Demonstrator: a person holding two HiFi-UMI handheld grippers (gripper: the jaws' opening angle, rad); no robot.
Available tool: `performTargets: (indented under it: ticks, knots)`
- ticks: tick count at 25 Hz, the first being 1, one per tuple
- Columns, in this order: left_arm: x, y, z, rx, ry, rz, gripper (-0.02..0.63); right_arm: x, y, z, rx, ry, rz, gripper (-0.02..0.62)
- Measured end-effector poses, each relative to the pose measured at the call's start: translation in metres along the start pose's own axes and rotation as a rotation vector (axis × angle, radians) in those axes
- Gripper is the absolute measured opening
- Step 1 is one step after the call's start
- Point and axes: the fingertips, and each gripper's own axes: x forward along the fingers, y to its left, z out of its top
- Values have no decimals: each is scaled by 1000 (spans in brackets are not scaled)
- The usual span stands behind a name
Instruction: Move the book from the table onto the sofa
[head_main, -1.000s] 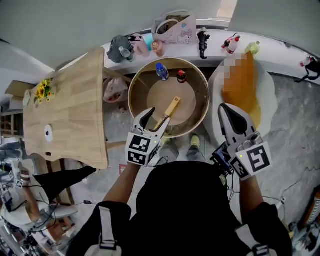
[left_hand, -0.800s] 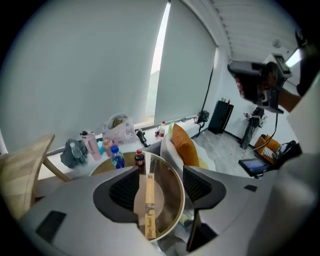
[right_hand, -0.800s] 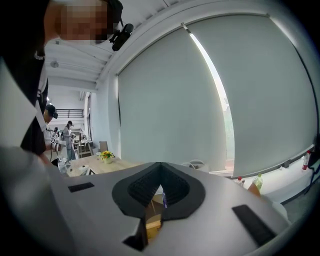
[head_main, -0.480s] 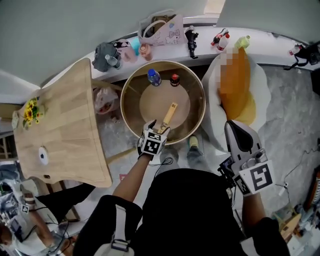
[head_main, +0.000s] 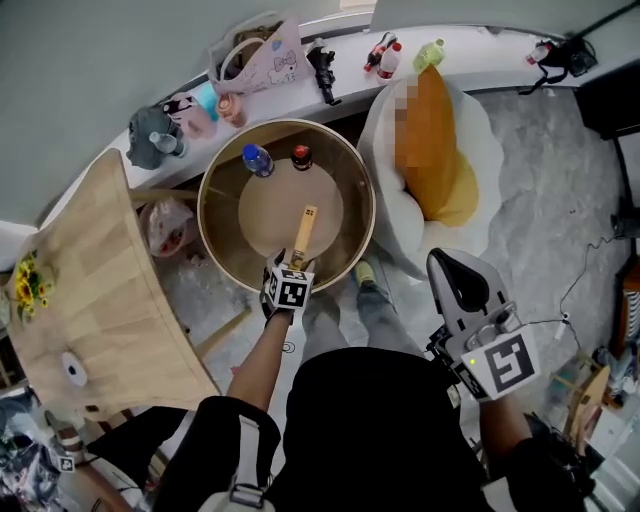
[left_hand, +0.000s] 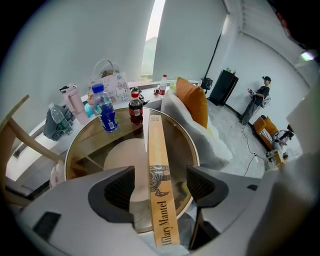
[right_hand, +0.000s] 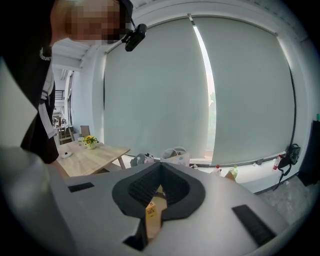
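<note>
Reaching down, left tongs just spreading wide astride book, no contact; right tongs closed, aside

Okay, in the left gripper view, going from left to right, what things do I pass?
Grey bag → water bottle → cola bottle → book → orange cushion → black cabinet → person

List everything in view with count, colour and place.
Book: one, tan, on edge on round table.
Round table: one, glass, wooden rim, centre.
Water bottle: one, blue label, table's far side.
Dark bottle: one, red cap, beside it.
Sofa: one, white, right of table; orange cushion on it.
Wooden table: one, pale, left.
Left gripper: one, grey, jaws just opened wider, book between them untouched.
Right gripper: one, grey, shut, empty.
</note>
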Motion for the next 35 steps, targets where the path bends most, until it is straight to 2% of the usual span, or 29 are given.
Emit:
performTargets:
  ticks: [7,13,15,18,24,30,35]
  knots:
    - [28,2,-6,19,29,-16,319,-8,11,-19,26,34,-22,6]
    - [50,26,-25,22,71,-14,315,16,30,-28,-36,55,-59,6]
    - [51,29,-30,4,89,8,290,12,30,-27,-34,54,-64,6]
    - [52,30,-27,3,79,30,170,4,29,-26,-37,71,-82,6]
    - [41,31,-20,44,99,52,152,-7,36,-20,-45,65,-114,6]
    - [19,18,-1,66,-8,-15,149,-17,47,-10,-39,2,-152,6]
    - [-20,-1,37,85,-126,-79,149,-33,42,4,-15,-52,-222,6]
